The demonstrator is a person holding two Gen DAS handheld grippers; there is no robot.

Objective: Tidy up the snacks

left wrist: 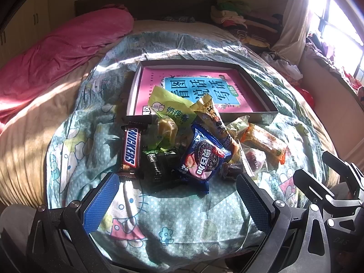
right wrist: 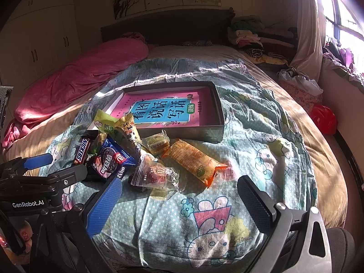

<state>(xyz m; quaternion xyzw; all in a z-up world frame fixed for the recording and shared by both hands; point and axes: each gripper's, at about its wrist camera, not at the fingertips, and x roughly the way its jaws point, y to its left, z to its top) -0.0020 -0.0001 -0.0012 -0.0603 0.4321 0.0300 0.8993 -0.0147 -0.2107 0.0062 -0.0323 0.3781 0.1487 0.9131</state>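
Note:
A pile of snacks lies on a cartoon-print quilt point(left wrist: 173, 216): a Snickers bar point(left wrist: 131, 149), a dark green packet point(left wrist: 157, 166), a blue Oreo pack point(left wrist: 203, 159), a light green bag point(left wrist: 170, 109), a yellow wafer pack point(left wrist: 211, 116) and an orange-ended pack point(left wrist: 264, 142) point(right wrist: 193, 159). Behind them stands a shallow grey box point(left wrist: 257, 84) point(right wrist: 216, 104) with a pink book inside. My left gripper point(left wrist: 177, 186) is open just short of the pile. My right gripper point(right wrist: 179, 190) is open, close to a clear red-candy packet point(right wrist: 154, 174).
A pink blanket point(left wrist: 66, 47) lies along the bed's left side. Folded clothes point(left wrist: 232, 16) are piled at the headboard. A red bag point(right wrist: 323, 116) sits at the bed's right edge by the window. The left gripper's body point(right wrist: 41, 182) shows at the left of the right wrist view.

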